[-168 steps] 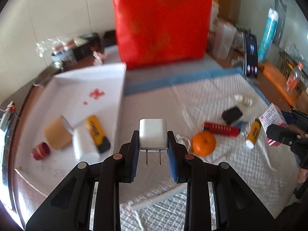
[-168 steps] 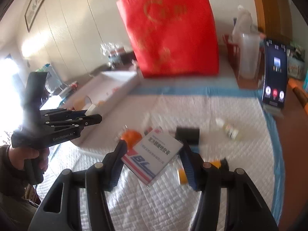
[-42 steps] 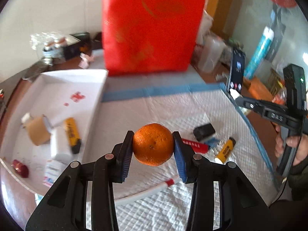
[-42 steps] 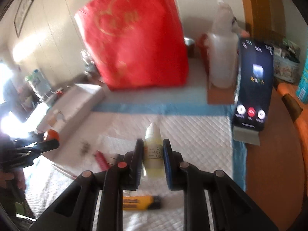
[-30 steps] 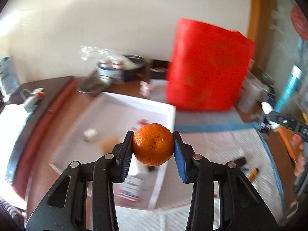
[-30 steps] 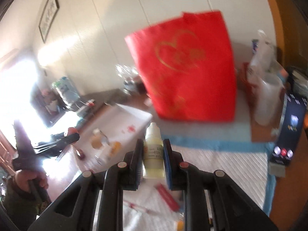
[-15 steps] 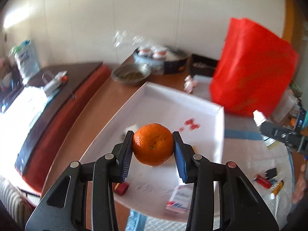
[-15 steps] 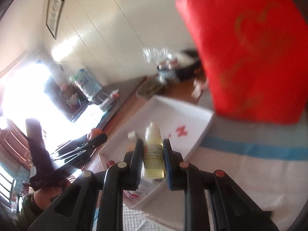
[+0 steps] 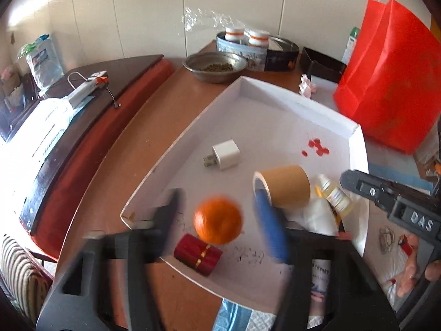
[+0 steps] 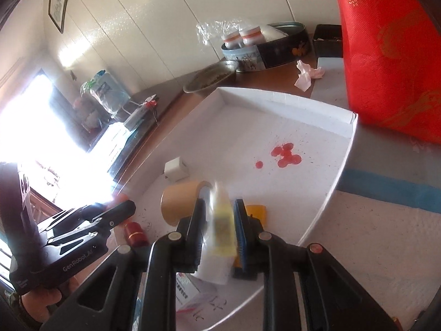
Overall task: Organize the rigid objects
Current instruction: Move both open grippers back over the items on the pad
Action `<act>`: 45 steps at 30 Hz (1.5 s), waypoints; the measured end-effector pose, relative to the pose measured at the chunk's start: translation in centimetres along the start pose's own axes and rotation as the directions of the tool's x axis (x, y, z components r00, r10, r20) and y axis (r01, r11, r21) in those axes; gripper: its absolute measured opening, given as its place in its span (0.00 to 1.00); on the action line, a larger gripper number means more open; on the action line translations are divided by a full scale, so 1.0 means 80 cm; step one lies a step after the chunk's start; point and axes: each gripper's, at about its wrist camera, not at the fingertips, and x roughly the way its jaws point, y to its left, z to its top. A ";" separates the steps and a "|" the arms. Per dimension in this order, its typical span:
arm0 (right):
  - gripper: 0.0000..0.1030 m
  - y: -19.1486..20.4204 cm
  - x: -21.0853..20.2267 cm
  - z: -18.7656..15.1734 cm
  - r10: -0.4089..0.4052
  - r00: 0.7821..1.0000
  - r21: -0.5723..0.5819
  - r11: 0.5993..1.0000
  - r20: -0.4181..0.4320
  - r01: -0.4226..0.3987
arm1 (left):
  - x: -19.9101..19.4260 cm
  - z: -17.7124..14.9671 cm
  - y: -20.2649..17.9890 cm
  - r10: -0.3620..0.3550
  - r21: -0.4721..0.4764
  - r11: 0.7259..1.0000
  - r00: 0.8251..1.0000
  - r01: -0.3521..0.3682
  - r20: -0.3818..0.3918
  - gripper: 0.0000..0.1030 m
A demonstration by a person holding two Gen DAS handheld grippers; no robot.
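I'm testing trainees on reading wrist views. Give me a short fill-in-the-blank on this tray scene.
1. The orange sits between the left gripper's ____ jaws.
2. The white tray holds a ____ charger plug.
3. The dropper bottle sits between the ____ gripper's jaws.

Missing: opening; white; right

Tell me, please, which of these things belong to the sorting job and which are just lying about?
Part of the job:
white shallow tray
orange round fruit
small yellow dropper bottle
white square charger plug
brown tape roll
red cylinder with gold band

Just lying about:
red paper bag
metal bowl
oval tin with white jars
crumpled pink tissue
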 end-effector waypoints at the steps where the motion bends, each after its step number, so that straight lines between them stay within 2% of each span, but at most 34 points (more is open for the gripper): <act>1: 0.48 0.002 -0.003 -0.001 -0.008 1.000 -0.003 1.000 0.014 0.008 | -0.002 0.001 0.001 0.007 -0.007 1.000 1.000 -0.007 0.017 0.99; 2: 0.83 0.002 -0.006 -0.001 -0.012 1.000 -0.007 1.000 0.025 0.012 | -0.006 0.002 0.003 0.013 -0.011 1.000 0.999 -0.012 0.037 1.00; 3: 0.99 0.003 -0.011 -0.003 -0.015 0.999 -0.010 1.000 0.043 0.016 | -0.011 0.004 0.002 0.031 -0.010 0.999 0.998 -0.030 0.056 1.00; 6: 1.00 0.004 -0.023 -0.006 -0.025 0.997 -0.015 1.000 0.077 0.027 | -0.027 0.006 0.002 0.059 -0.015 0.998 0.992 -0.058 0.108 1.00; 12: 1.00 0.008 -0.063 -0.015 -0.038 0.986 -0.021 0.999 0.165 0.042 | -0.065 0.001 -0.008 0.060 -0.002 0.998 0.983 -0.061 0.173 1.00; 16: 1.00 0.011 -0.103 -0.020 -0.048 0.970 -0.022 0.998 0.240 0.055 | -0.096 -0.004 -0.019 0.065 0.000 0.998 0.972 -0.066 0.225 1.00; 20: 1.00 0.006 -0.158 -0.033 -0.021 0.943 0.001 1.000 0.331 0.021 | -0.137 -0.011 -0.030 0.032 -0.002 0.999 0.958 -0.032 0.285 1.00; 21: 1.00 0.003 -0.172 -0.037 -0.014 0.935 0.001 1.000 0.354 0.014 | -0.154 -0.013 -0.034 0.005 0.002 1.000 0.951 -0.006 0.309 1.00; 23: 1.00 -0.010 -0.210 -0.048 0.009 0.909 0.008 1.000 0.417 -0.013 | -0.177 -0.016 -0.043 -0.032 0.020 0.999 0.940 0.027 0.339 1.00; 24: 1.00 -0.018 -0.226 -0.053 0.007 0.897 0.019 1.000 0.441 -0.017 | -0.193 -0.017 -0.051 -0.057 0.036 0.998 0.929 0.047 0.365 1.00; 27: 1.00 -0.045 -0.286 -0.068 -0.037 0.847 0.056 0.998 0.530 0.009 | -0.221 -0.019 -0.076 -0.137 0.077 0.990 0.906 0.116 0.401 1.00; 29: 1.00 -0.065 -0.332 -0.081 -0.084 0.802 0.078 0.996 0.592 0.046 | -0.228 -0.020 -0.094 -0.187 0.102 0.982 0.898 0.159 0.398 1.00; 30: 1.00 -0.070 -0.346 -0.085 -0.096 0.787 0.083 0.995 0.609 0.057 | -0.229 -0.020 -0.106 -0.216 0.120 0.976 0.895 0.183 0.390 1.00; 34: 1.00 -0.089 -0.415 -0.110 -0.176 0.708 0.101 0.984 0.684 0.147 | -0.221 -0.028 -0.156 -0.328 0.208 0.941 0.876 0.269 0.353 1.00; 35: 1.00 -0.092 -0.424 -0.116 -0.189 0.700 0.105 0.981 0.689 0.162 | -0.217 -0.032 -0.165 -0.347 0.226 0.933 0.872 0.282 0.346 1.00; 37: 1.00 -0.099 -0.433 -0.124 -0.224 0.704 0.110 0.973 0.674 0.204 | -0.201 -0.045 -0.184 -0.377 0.262 0.916 0.877 0.305 0.297 1.00; 39: 1.00 -0.110 -0.427 -0.135 -0.302 0.728 0.143 0.951 0.615 0.273 | -0.182 -0.065 -0.201 -0.407 0.300 0.894 0.884 0.333 0.231 1.00; 40: 1.00 -0.121 -0.421 -0.143 -0.344 0.742 0.174 0.938 0.575 0.299 | -0.167 -0.081 -0.209 -0.427 0.329 0.875 0.887 0.356 0.175 1.00; 42: 1.00 -0.143 -0.392 -0.155 -0.359 0.811 0.189 0.933 0.461 0.306 | -0.140 -0.111 -0.225 -0.457 0.397 0.824 0.888 0.405 0.044 1.00; 43: 1.00 -0.153 -0.372 -0.163 -0.365 0.845 0.186 0.930 0.391 0.316 | -0.127 -0.127 -0.232 -0.450 0.435 0.801 0.893 0.411 -0.015 1.00; 44: 1.00 -0.163 -0.349 -0.173 -0.385 0.866 0.178 0.922 0.319 0.344 | -0.118 -0.140 -0.237 -0.436 0.464 0.787 0.899 0.406 -0.047 1.00; 45: 1.00 -0.170 -0.335 -0.183 -0.400 0.873 0.172 0.915 0.278 0.364 | -0.110 -0.152 -0.240 -0.424 0.487 0.774 0.903 0.404 -0.075 1.00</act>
